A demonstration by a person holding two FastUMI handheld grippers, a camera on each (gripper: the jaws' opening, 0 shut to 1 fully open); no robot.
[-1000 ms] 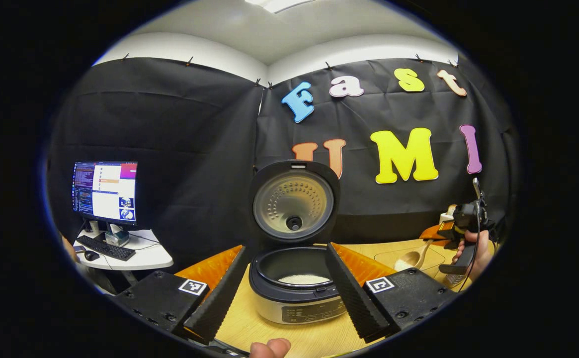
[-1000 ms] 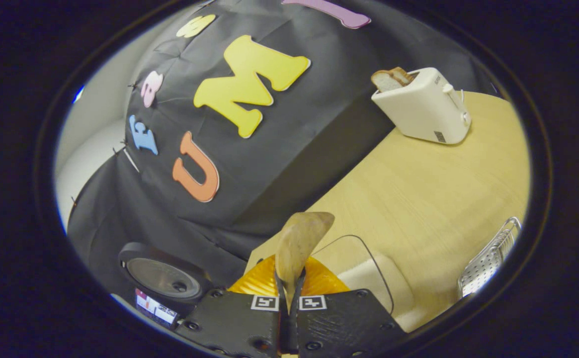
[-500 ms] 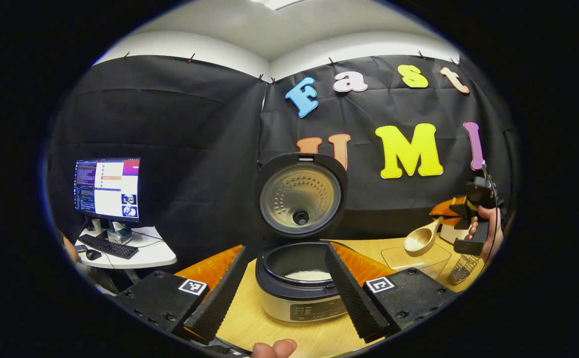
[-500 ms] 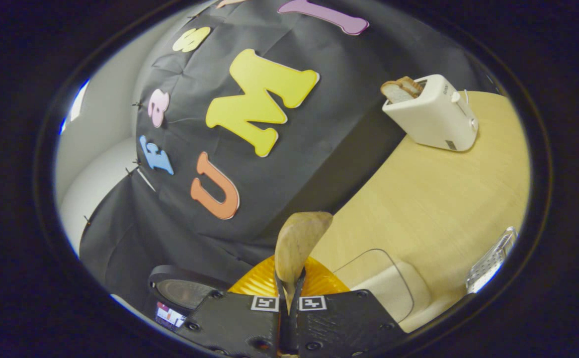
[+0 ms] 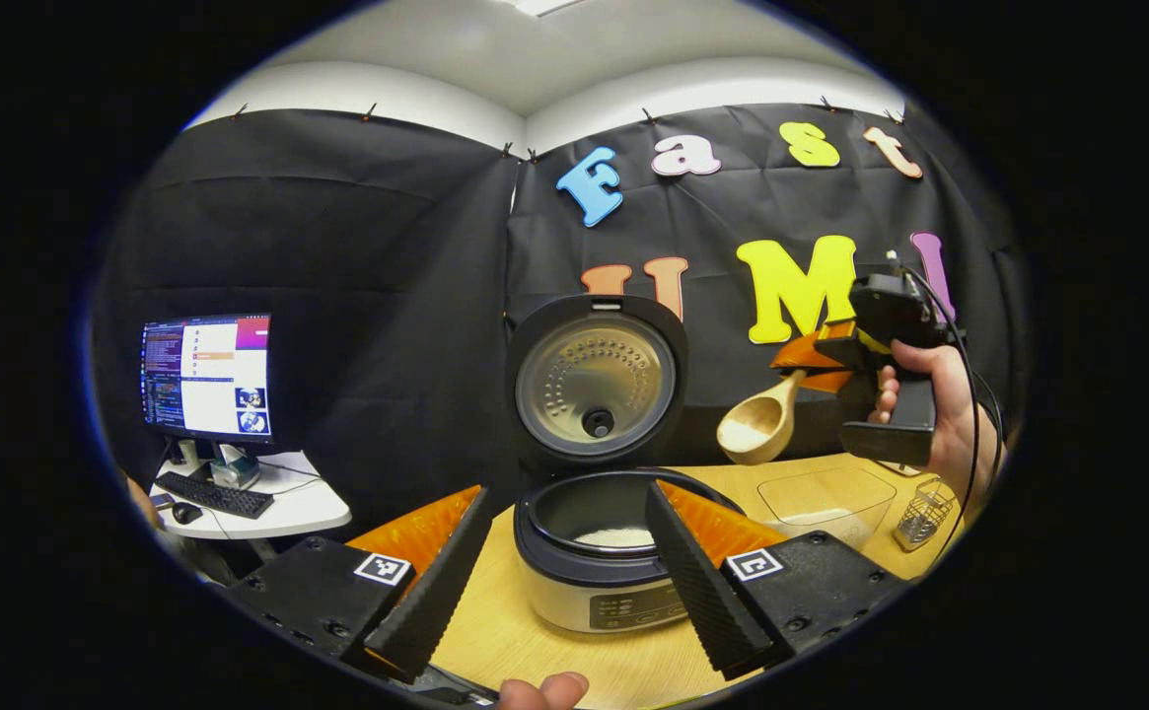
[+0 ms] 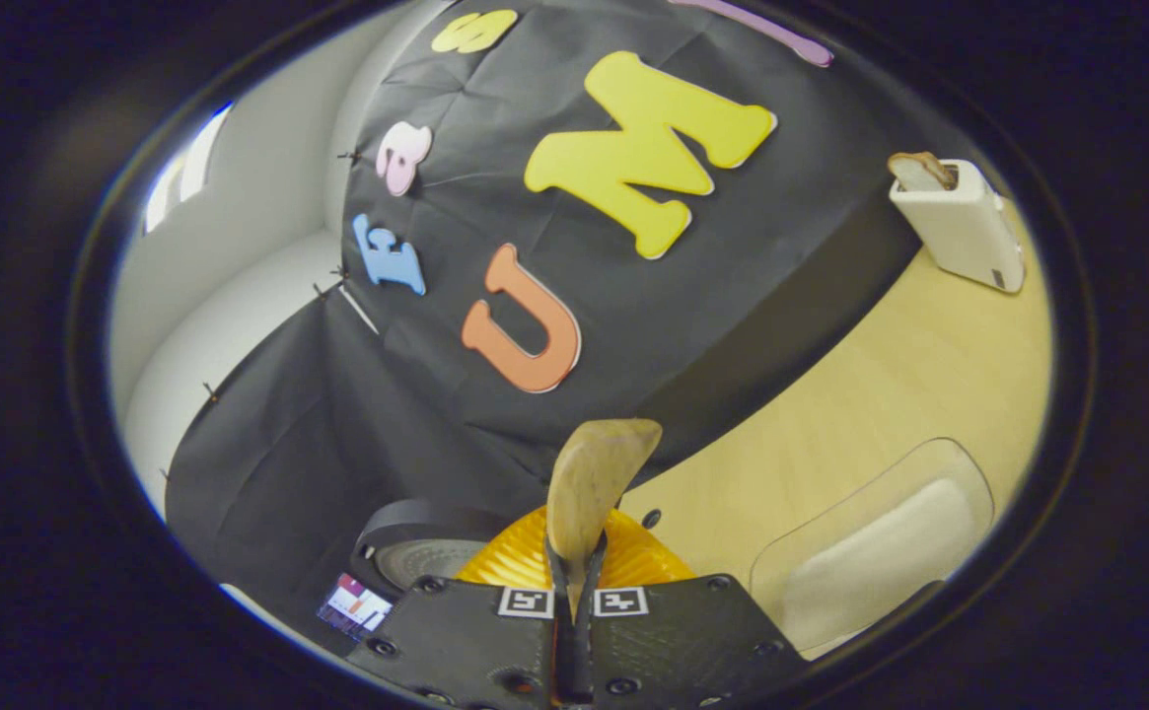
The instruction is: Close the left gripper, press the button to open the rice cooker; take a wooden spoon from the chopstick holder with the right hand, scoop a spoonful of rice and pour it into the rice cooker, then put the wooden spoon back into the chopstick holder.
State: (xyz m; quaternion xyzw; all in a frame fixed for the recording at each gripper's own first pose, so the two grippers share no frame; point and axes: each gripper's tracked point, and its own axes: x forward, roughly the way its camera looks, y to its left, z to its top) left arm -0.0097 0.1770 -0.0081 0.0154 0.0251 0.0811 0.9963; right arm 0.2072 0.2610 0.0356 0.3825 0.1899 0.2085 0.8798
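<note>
The rice cooker point(image 5: 599, 582) stands open on the table, its lid point(image 5: 597, 385) upright and white rice low in the pot. My left gripper point(image 5: 567, 491) is open, one finger on each side of the cooker's front. To the right a hand holds my right gripper point(image 5: 803, 357) in the air, shut on the handle of the wooden spoon point(image 5: 757, 428). The spoon's bowl carries rice and hangs right of the lid, above the table. In the right gripper view the spoon point(image 6: 594, 478) sticks up from my right gripper point(image 6: 574, 584), with the cooker lid point(image 6: 421, 552) lower left.
A clear container of rice point(image 5: 821, 498) sits right of the cooker, and the mesh chopstick holder point(image 5: 919, 515) stands beyond it. A white toaster point(image 6: 959, 225) is at the table's far end. A monitor point(image 5: 207, 378) and keyboard sit on a side desk at left.
My right gripper has risen with the rice-filled spoon and moved left, from above the rice container toward the open cooker. The left gripper has barely moved.
</note>
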